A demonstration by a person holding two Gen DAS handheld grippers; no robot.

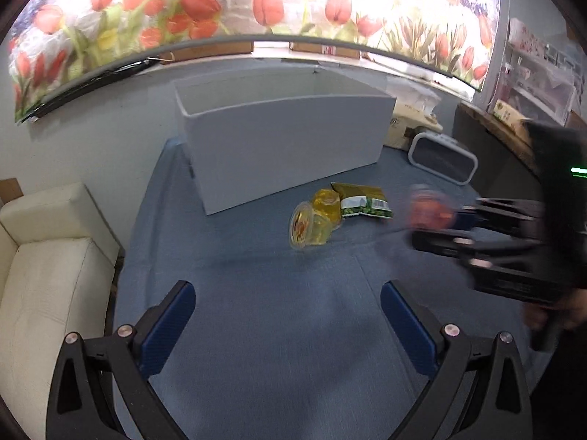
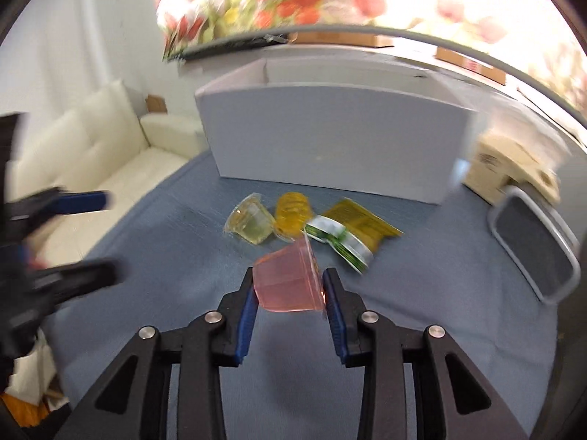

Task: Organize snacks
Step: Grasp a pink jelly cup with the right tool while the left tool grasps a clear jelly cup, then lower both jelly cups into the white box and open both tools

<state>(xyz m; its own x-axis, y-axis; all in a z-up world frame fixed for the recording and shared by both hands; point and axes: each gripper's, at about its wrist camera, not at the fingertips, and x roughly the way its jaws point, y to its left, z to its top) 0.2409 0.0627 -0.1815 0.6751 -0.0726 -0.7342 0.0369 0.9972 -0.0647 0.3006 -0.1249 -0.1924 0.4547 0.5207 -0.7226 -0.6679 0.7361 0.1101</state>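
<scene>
My right gripper [image 2: 289,286] is shut on a pink jelly cup [image 2: 290,282] and holds it above the blue cloth; in the left wrist view it is a blurred pink cup [image 1: 429,209] at the right. A pale yellow jelly cup [image 2: 251,220], an orange-yellow jelly cup [image 2: 292,212] and a yellow-green snack packet [image 2: 348,231] lie together in front of the white box [image 2: 330,139]. In the left wrist view the jelly cups [image 1: 312,222] and the packet [image 1: 361,200] lie ahead. My left gripper [image 1: 288,300] is open and empty above the cloth.
A grey-rimmed rectangular object [image 2: 535,245] lies on the cloth at the right, near cardboard boxes [image 2: 513,168]. A cream sofa [image 1: 47,275] stands left of the table. A tulip-print panel [image 1: 256,3] runs along the back.
</scene>
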